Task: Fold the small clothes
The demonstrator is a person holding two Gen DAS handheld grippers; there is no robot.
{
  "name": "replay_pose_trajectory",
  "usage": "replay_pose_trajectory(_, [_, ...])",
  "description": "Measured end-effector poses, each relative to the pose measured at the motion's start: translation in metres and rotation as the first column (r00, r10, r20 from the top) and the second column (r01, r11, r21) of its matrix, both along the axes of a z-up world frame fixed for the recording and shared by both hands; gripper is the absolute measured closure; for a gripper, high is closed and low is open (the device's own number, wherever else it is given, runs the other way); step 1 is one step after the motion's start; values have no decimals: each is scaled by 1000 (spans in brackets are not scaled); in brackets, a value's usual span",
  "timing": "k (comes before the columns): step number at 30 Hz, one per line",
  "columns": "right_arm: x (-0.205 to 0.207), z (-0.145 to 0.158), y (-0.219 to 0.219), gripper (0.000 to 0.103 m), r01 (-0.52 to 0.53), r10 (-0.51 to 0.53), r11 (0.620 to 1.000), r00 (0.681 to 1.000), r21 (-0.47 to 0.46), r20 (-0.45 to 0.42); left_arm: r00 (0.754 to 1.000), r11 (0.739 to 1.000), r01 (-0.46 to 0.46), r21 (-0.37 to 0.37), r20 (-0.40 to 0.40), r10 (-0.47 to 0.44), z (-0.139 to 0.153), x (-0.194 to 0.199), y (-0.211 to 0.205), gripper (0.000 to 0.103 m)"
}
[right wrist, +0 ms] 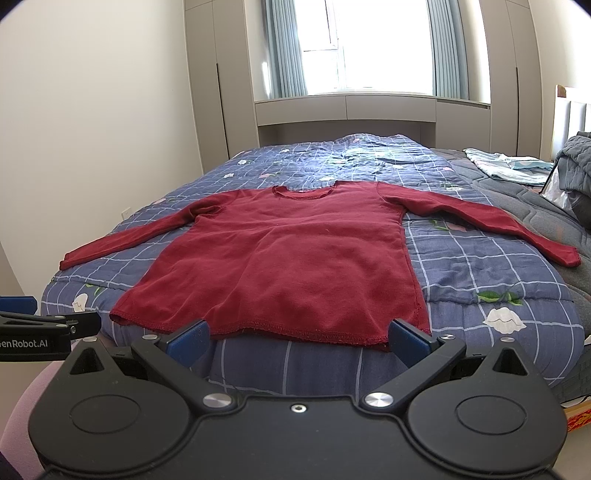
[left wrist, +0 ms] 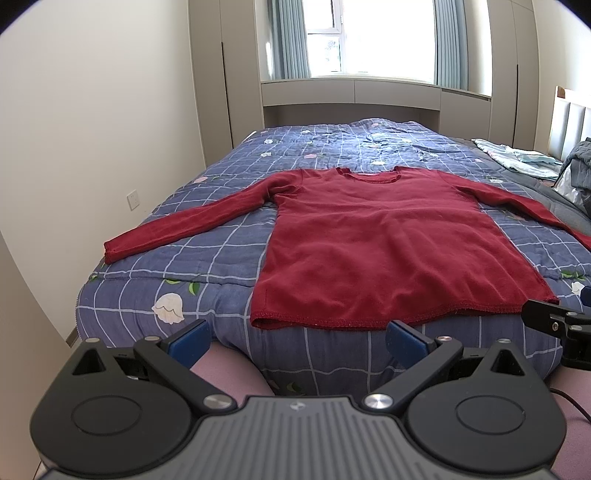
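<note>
On the bed [left wrist: 221,173], the shirt [left wrist: 388,243] is spread flat; both grippers [left wrist: 295,338] [right wrist: 297,338] are held spread wide, empty, near its hem. Sleeves are probably best folded inward first.

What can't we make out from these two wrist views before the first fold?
- Red sweater, right cuff: cut off by the frame edge in the left wrist view; visible in the right wrist view.
- Sweater's underside: hidden against the quilt.
- Grey pile by the headboard: cropped at the edge, contents unclear.
- Outside the window: overexposed.
- Left gripper and right gripper: both open, empty.
</note>
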State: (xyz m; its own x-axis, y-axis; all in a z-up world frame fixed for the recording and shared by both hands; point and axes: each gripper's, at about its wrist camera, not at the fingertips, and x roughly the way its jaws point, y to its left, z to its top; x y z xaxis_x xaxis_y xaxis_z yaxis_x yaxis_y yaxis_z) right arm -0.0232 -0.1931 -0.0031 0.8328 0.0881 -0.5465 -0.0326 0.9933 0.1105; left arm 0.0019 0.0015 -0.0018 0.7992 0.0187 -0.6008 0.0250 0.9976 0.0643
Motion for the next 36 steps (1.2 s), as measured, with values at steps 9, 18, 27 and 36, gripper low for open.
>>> replay_pose_trajectory(9, [1, 0, 0, 0, 4, -4, 1000, 1000, 0, -4, 1000, 1000, 3, -5, -15, -3, -4, 3, 1, 0])
replay_pose_trajectory(18, [17, 3, -11, 0, 37, -37, 999, 998, 18, -50, 999, 998, 34, -50, -30, -35, 8, 30, 6, 0])
replay_pose_trajectory(27, [46, 31, -37, 0, 120, -120, 993, 993, -9, -8, 995, 994, 99, -37, 35, -98, 38, 104, -29, 0])
replay_pose_trajectory(36, [110, 32, -80, 0, 163, -163, 986, 987, -24, 1, 990, 990, 139, -8, 29, -139, 45, 185, -82, 0])
